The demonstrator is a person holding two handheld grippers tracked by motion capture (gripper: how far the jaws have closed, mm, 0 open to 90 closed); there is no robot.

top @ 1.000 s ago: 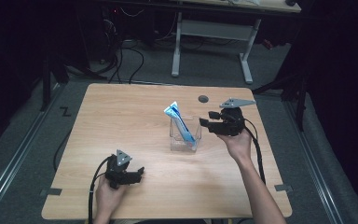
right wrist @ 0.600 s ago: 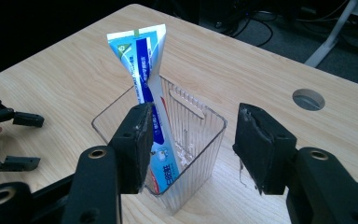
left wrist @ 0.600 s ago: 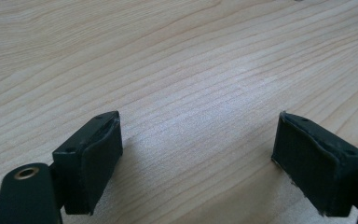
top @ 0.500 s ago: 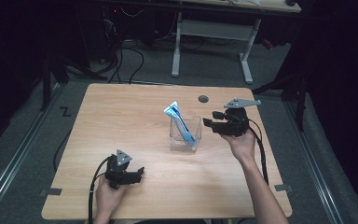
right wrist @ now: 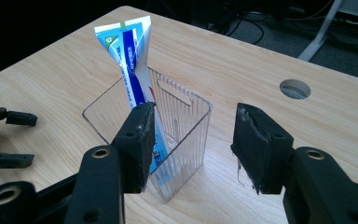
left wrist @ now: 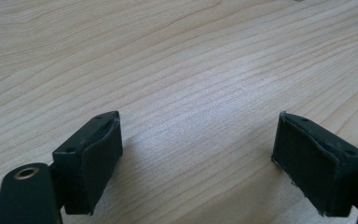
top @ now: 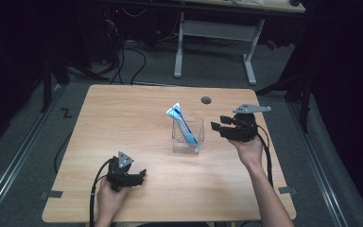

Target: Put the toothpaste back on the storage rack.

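Note:
A clear plastic holder (top: 188, 136) (right wrist: 177, 121) stands near the middle of the wooden table (top: 123, 123). A blue and white toothpaste tube (top: 183, 124) (right wrist: 131, 63) leans inside it, its flat end sticking out toward the upper left. My right gripper (top: 213, 126) (right wrist: 193, 140) hovers just right of the holder, open, with nothing between its jaws. My left gripper (top: 142, 175) (left wrist: 198, 158) rests low over the bare table near the front left, open and empty.
A round cable hole (top: 206, 100) (right wrist: 294, 88) sits in the table behind the holder. A white-legged desk frame (top: 217, 33) stands on the floor beyond the table, with cables (top: 137, 61) nearby. In the right gripper view the left gripper's jaws (right wrist: 9, 140) show at far left.
My right gripper has drawn back to the right, away from the holder, leaving the toothpaste tube standing in it. The left gripper has stayed put.

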